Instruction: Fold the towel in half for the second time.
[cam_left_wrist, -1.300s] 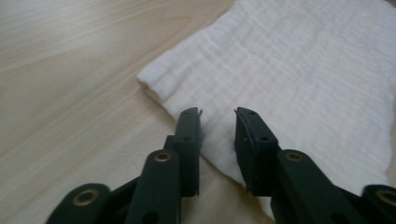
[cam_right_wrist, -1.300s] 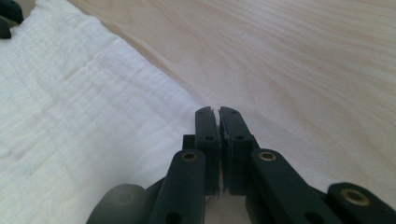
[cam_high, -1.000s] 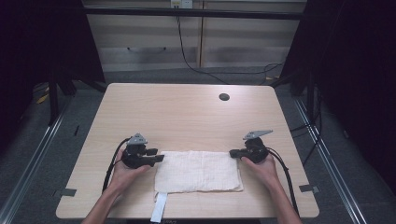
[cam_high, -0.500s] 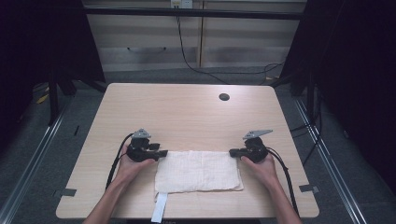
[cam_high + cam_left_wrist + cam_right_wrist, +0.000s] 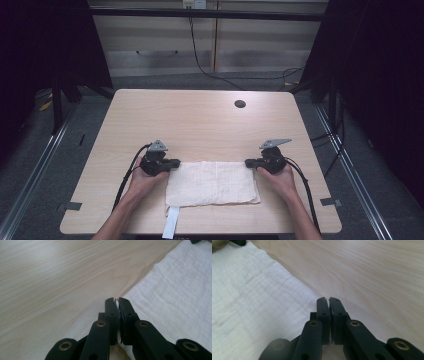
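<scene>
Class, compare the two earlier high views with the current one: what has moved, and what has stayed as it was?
The left tongs slid a little toward the far side, from the cloth's left edge to its far-left corner, and are shut on it. The right tongs stayed at the far-right corner. The white cloth stays flat on the table, its label strip over the near edge.

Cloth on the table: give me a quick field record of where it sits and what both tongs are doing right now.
cloth: white towel, lying flat near the table's front edge, a white tab hanging off the front
table: light wood, round hole near the far right
left tongs: at the towel's far left corner, jaws shut with a sliver of white fabric between them
right tongs: at the towel's far right corner, jaws shut; fabric between them not clear
hands: one behind each tool
</scene>
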Motion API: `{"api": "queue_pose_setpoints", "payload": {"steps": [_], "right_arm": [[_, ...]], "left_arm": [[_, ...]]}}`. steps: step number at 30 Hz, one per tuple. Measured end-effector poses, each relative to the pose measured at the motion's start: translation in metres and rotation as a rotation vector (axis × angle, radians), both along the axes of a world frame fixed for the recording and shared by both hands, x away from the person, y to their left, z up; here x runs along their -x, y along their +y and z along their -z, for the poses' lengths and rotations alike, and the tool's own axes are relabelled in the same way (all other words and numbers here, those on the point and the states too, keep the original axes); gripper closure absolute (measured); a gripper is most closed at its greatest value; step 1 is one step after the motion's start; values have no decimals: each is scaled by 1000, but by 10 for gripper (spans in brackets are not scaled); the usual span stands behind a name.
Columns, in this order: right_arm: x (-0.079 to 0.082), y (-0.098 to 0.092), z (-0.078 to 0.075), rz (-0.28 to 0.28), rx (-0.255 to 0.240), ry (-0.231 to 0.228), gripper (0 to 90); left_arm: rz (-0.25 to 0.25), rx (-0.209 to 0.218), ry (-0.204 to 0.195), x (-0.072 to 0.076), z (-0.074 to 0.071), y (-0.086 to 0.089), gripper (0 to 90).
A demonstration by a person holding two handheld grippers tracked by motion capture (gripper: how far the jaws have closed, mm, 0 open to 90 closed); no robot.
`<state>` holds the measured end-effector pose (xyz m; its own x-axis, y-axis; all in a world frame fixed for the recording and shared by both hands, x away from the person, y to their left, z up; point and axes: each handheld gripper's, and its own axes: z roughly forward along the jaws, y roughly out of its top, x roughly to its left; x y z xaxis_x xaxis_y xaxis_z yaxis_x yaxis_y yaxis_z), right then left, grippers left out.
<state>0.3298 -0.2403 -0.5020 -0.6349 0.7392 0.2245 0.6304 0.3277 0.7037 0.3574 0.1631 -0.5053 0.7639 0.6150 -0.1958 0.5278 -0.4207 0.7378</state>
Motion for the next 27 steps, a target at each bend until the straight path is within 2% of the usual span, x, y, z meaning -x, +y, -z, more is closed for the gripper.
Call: {"api": "queue_pose_setpoints", "payload": {"steps": [1,5,8,11,15,25,27], "right_arm": [[2,-1,-5,-3,-20,-21,878],[3,-1,-12,-13,-14,-40,878],[5,-1,-20,-27,-53,-74,876],[4,0,-24,-31,-67,-89,876],[1,2,-30,-40,-61,-98,876],[-3,3,-46,-36,-71,-135,876],[-2,3,-52,-43,-71,-152,876]], "left_arm": [[-1,11,0,0,-1,1,866],[-1,35,3,1,-4,2,865],[4,49,-9,3,-7,3,865],[9,68,-19,4,-13,3,865],[2,102,-45,3,-23,6,865],[-23,129,-91,-1,-41,14,866],[-24,132,-89,0,-40,15,866]]}}
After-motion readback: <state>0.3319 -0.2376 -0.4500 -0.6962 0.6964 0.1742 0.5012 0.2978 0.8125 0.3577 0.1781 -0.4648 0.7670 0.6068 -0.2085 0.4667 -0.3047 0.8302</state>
